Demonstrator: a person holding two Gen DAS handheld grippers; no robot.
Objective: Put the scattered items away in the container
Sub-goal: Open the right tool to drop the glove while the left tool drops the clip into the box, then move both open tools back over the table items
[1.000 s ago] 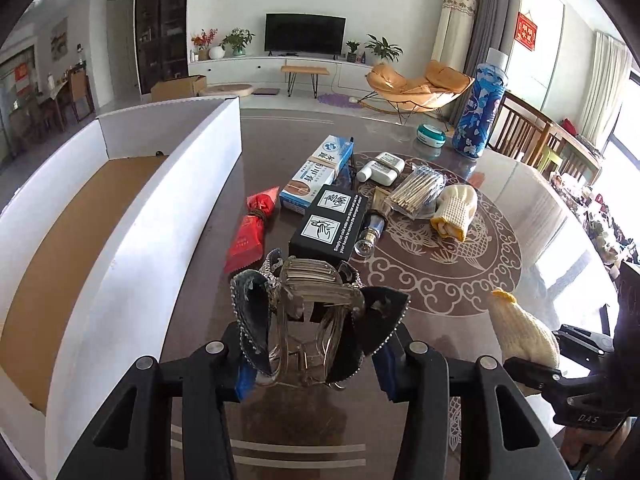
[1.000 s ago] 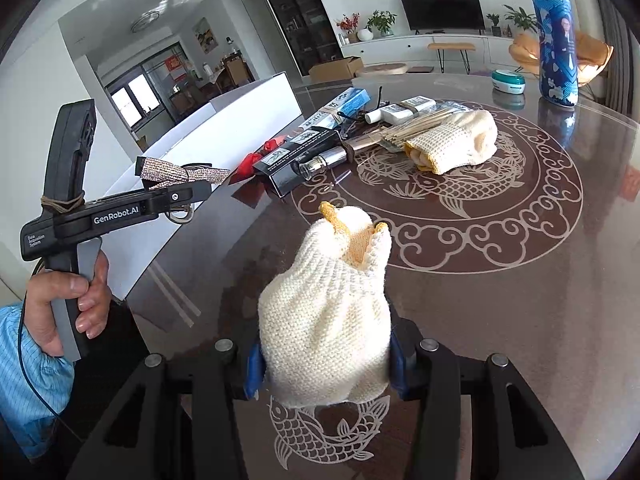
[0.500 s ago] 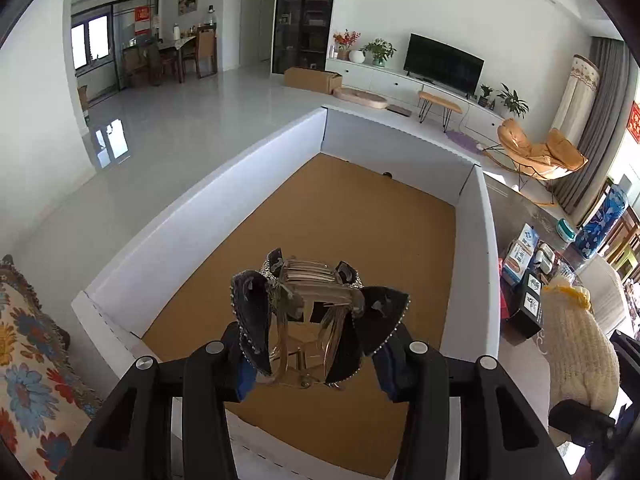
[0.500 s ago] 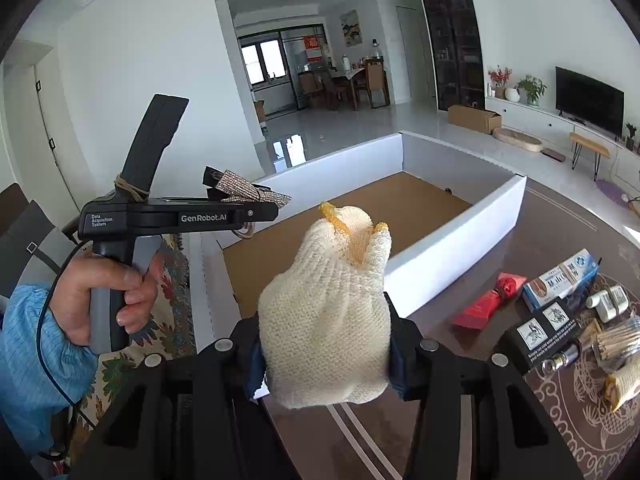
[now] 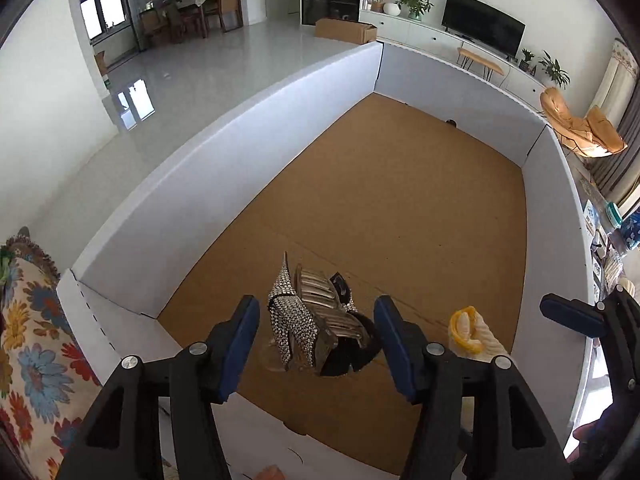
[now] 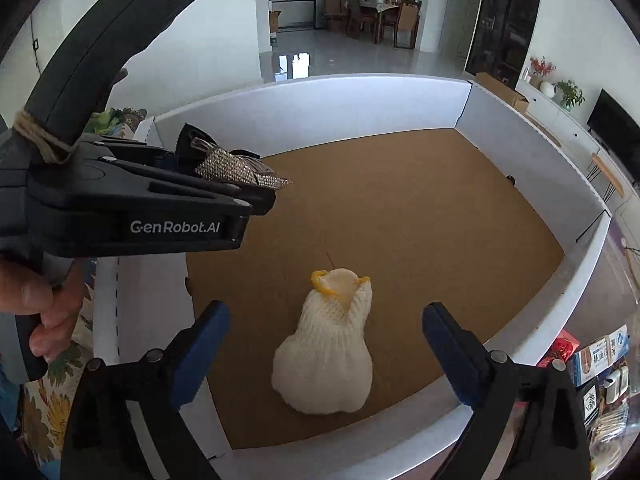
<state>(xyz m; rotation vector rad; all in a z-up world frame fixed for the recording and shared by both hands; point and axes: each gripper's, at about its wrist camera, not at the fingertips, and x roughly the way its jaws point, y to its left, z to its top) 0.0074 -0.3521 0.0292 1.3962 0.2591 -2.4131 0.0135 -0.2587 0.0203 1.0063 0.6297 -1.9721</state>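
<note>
A large open box with white cardboard walls [image 6: 312, 98] and a bare brown cardboard floor holds a cream knitted work glove with a yellow cuff [image 6: 326, 354], lying crumpled on the floor near the front wall, cuff pointing toward the middle. A rhinestone-studded black and silver hair clip [image 5: 316, 320] sits tilted over the same floor, beside the glove [image 5: 474, 334] and apart from it; whether it rests on the floor cannot be told.

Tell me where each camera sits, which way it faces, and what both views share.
Left wrist: on the left gripper, looking down into the white-walled cardboard box; jaws opening around the rhinestone hair clip.
Right wrist: on the right gripper, facing down into the box; jaws opening, the person's hand showing.
Shared: box, clip, cream knitted glove.
</note>
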